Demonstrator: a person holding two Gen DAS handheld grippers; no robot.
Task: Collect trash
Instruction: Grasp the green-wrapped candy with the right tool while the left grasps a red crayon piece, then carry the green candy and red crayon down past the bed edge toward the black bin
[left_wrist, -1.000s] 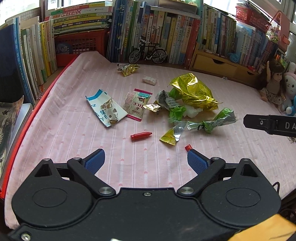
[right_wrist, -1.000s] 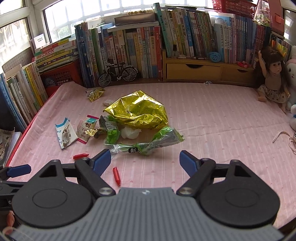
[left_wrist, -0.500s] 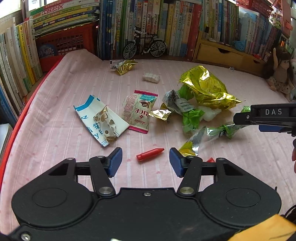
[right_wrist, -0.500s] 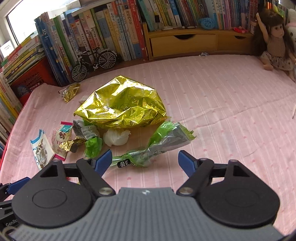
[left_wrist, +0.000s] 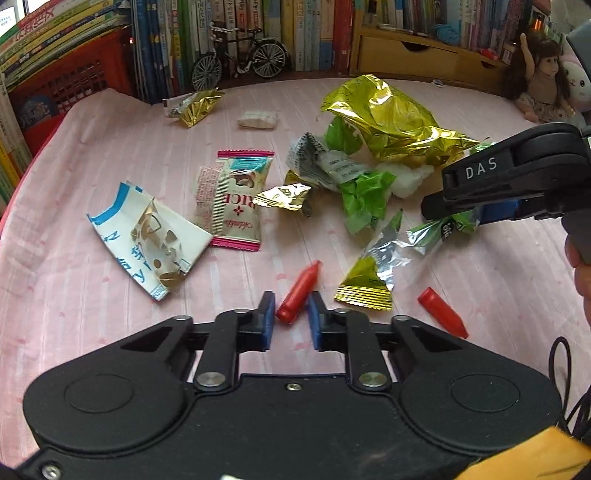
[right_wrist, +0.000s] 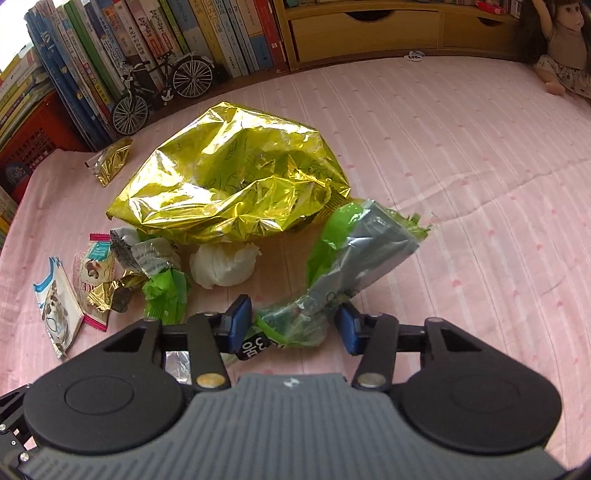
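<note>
Two red crayon-like pieces are seen on the pink striped cloth (left_wrist: 110, 147): one red piece (left_wrist: 300, 291) lies between the blue pads of the left gripper (left_wrist: 290, 315), and a second red piece (left_wrist: 442, 317) lies apart to the right of it. The long axis of the first piece is tilted, with its pointed tip aimed away from the gripper and to the right, toward the large gold foil bag (left_wrist: 391, 122); its blunt end sits between the narrowed pads, though whether both pads actually touch it cannot be told. The second piece is laid with its tip pointing toward the lower right. Around the gold foil bag the wrappers can be counted: a white and blue carton piece (left_wrist: 147, 236) farthest to its left, a pink-edged wrapper (left_wrist: 232, 206) printed "RICE" beside that, a small gold wrapper (left_wrist: 284, 195), a crumpled grey and green wrapper (left_wrist: 332, 173), a white tissue wad (right_wrist: 223, 267) just in front of the bag, another gold wrapper (left_wrist: 195, 107) far behind on the left, and a small white packet (left_wrist: 257, 119). A long green and silver wrapper (right_wrist: 354, 254) is stretched from just right of the bag toward the right gripper (right_wrist: 291, 326), whose fingers are set partly apart around the wrapper's twisted end; a firm pinch cannot be confirmed. "DAS" is read on the right gripper's side.
</note>
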